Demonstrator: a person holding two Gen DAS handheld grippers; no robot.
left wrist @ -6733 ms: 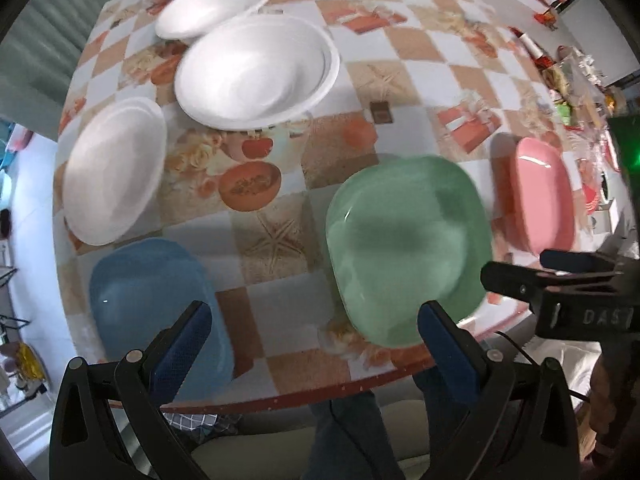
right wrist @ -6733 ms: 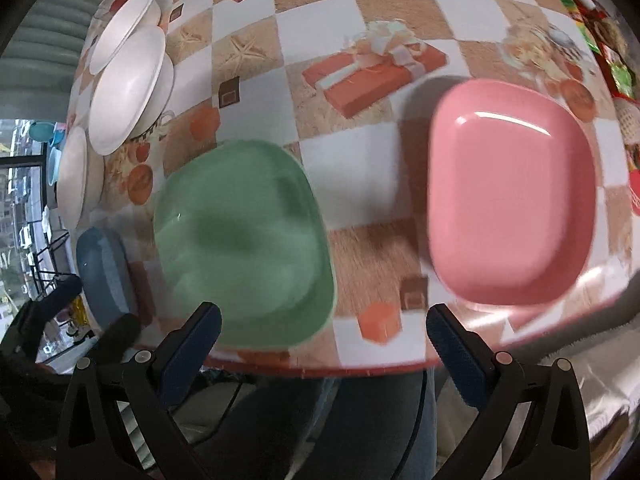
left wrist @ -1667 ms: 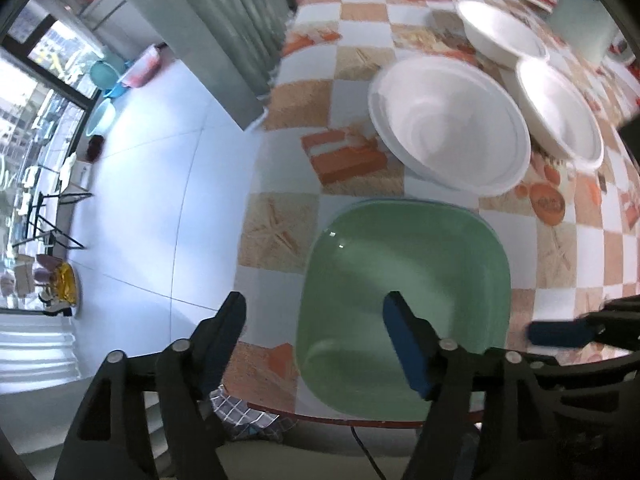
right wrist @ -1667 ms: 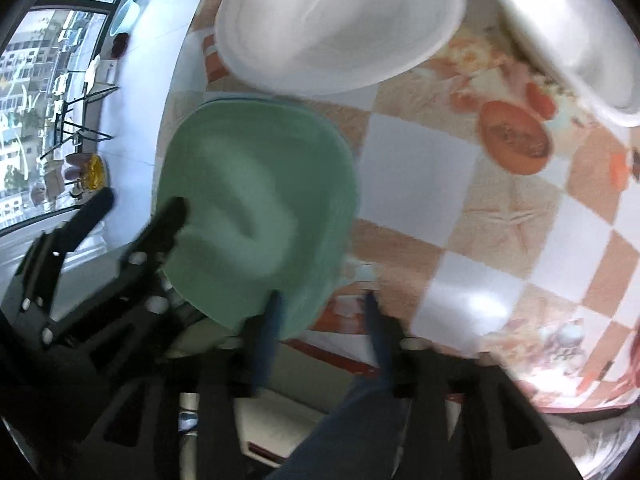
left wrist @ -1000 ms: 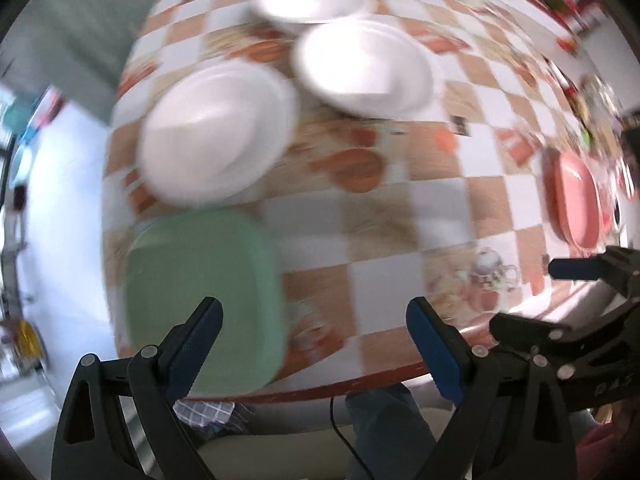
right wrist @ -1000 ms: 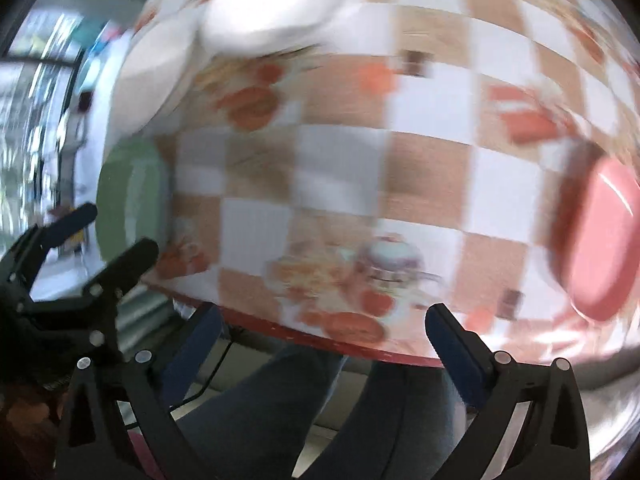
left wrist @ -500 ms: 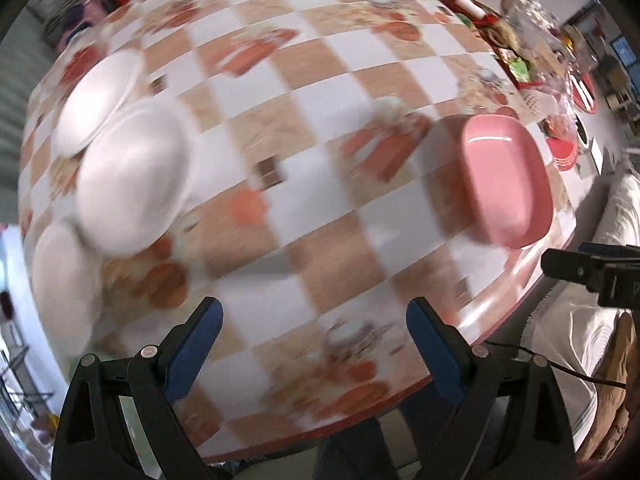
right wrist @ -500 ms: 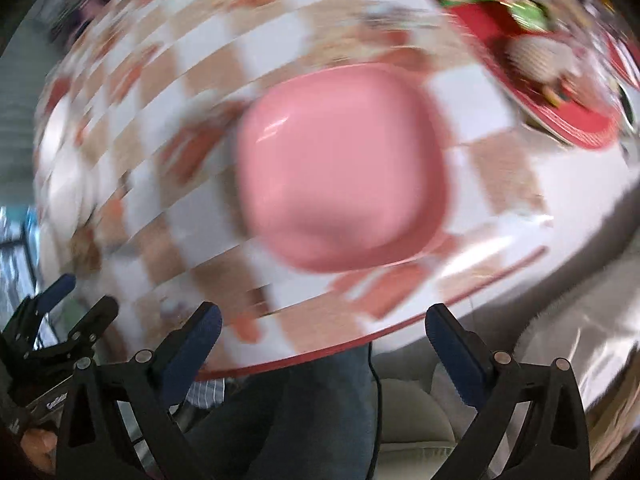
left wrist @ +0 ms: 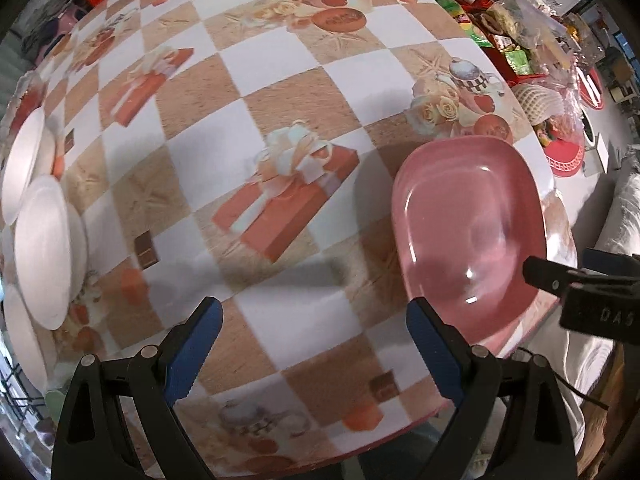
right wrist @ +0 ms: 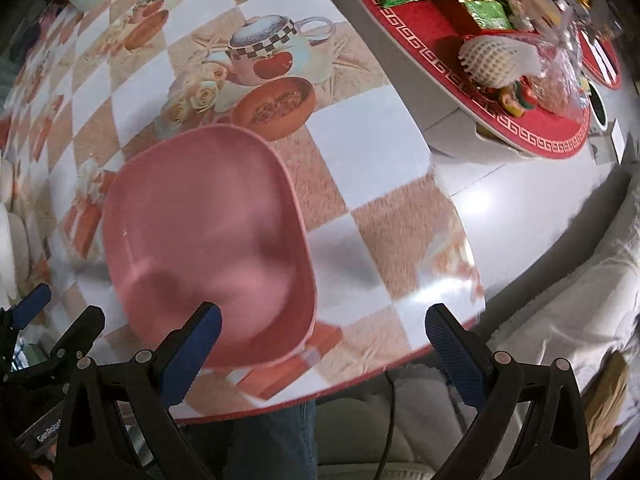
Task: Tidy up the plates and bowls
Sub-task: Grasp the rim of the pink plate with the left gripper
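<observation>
A pink square plate (left wrist: 468, 236) lies near the table's front right edge; it also shows in the right wrist view (right wrist: 208, 248). My left gripper (left wrist: 316, 344) is open and empty above the checked tablecloth, left of the pink plate. My right gripper (right wrist: 324, 348) is open and empty, its left finger over the plate's near rim. White bowls (left wrist: 48, 256) sit at the far left of the left wrist view. The green and blue plates are out of view.
The table (right wrist: 376, 144) has a red-trimmed front edge close to both grippers. A second table with a red mat and snack packets (right wrist: 492, 40) stands to the right. A pale sofa (right wrist: 560, 320) is beside it.
Both grippers have swung right, from the stacked green plate at the table's left to the pink plate. The right gripper came closer to the pink plate. Both stay open.
</observation>
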